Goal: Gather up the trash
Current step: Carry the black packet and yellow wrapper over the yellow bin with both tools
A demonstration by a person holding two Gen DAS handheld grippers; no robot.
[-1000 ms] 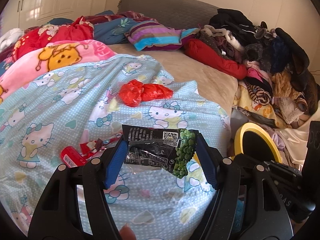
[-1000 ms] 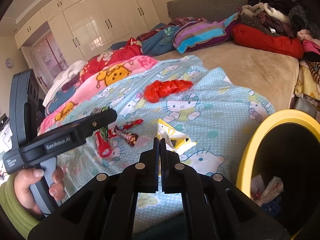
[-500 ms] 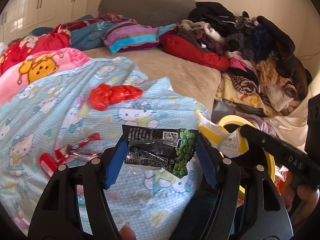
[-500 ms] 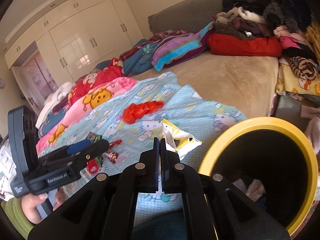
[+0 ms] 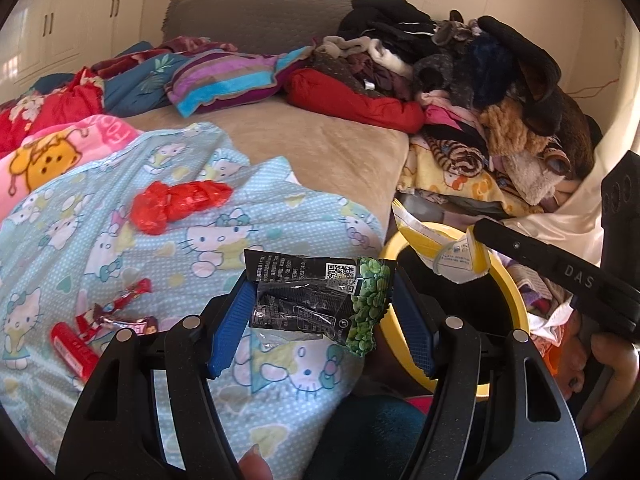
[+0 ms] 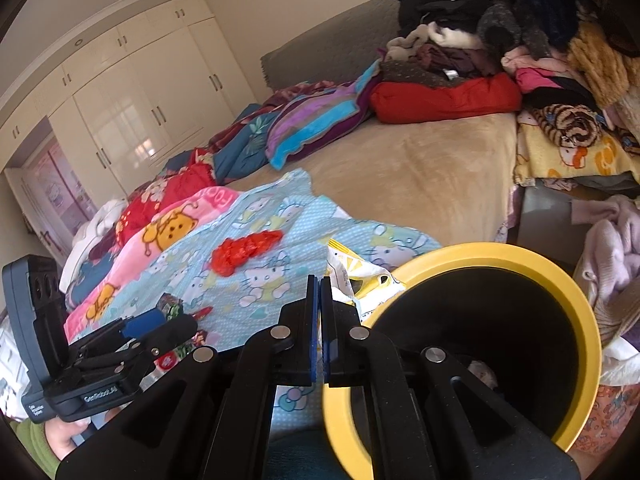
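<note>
My left gripper (image 5: 320, 304) is shut on a black snack packet with green peas printed on it (image 5: 320, 296), held above the blue cartoon-cat blanket (image 5: 240, 240). My right gripper (image 6: 320, 280) is shut on a yellow-and-white wrapper (image 6: 356, 280). In the left wrist view that wrapper (image 5: 444, 248) hangs from the right gripper's tip over the near rim of the yellow-rimmed bin (image 5: 516, 296). The bin (image 6: 480, 252) opens wide just right of my right fingers. A crumpled red plastic bag (image 5: 176, 204) lies on the blanket. Red candy wrappers (image 5: 116, 316) and a red tube (image 5: 72, 350) lie at the left.
Piled clothes (image 5: 480, 92) fill the bed's right side, and folded blankets and a striped pillow (image 5: 224, 80) line the headboard. A bare tan sheet (image 5: 320, 148) spans the middle. White wardrobes (image 6: 132, 100) stand at the far left. A hand (image 5: 612, 360) grips the right tool.
Both grippers have swung right towards the bin, still holding their wrappers. The yellow-and-white wrapper now hangs over the bin's rim, and the red bag has slid left in view.
</note>
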